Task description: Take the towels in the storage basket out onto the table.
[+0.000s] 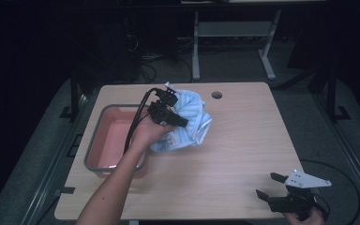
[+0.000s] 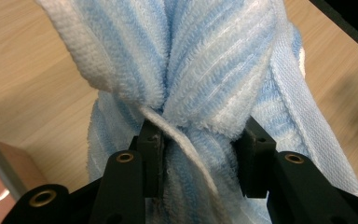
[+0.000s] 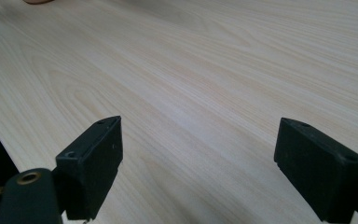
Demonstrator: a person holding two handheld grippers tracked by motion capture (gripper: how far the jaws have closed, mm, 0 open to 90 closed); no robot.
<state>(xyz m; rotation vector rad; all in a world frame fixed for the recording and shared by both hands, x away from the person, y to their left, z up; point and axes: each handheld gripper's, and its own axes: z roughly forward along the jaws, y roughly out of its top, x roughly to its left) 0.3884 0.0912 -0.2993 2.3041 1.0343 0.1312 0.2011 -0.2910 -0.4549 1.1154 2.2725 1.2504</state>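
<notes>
A light blue and white striped towel (image 1: 190, 119) is bunched up over the middle of the wooden table (image 1: 243, 140), just right of a pink basin. My left gripper (image 1: 180, 121) is shut on a thick fold of it. In the left gripper view the towel (image 2: 205, 70) bulges out between the two black pads (image 2: 151, 156), which squeeze it from both sides. My right gripper (image 1: 268, 185) rests at the table's front right corner, jaws wide apart. In the right gripper view its gripper (image 3: 198, 163) has nothing but bare wood between the fingers.
A pink basin with a grey rim (image 1: 104, 140) stands at the table's left side, its corner (image 2: 0, 172) also in the left gripper view. A round cable hole (image 1: 217, 94) lies near the far edge. Beyond the table are desk legs and cables on the floor.
</notes>
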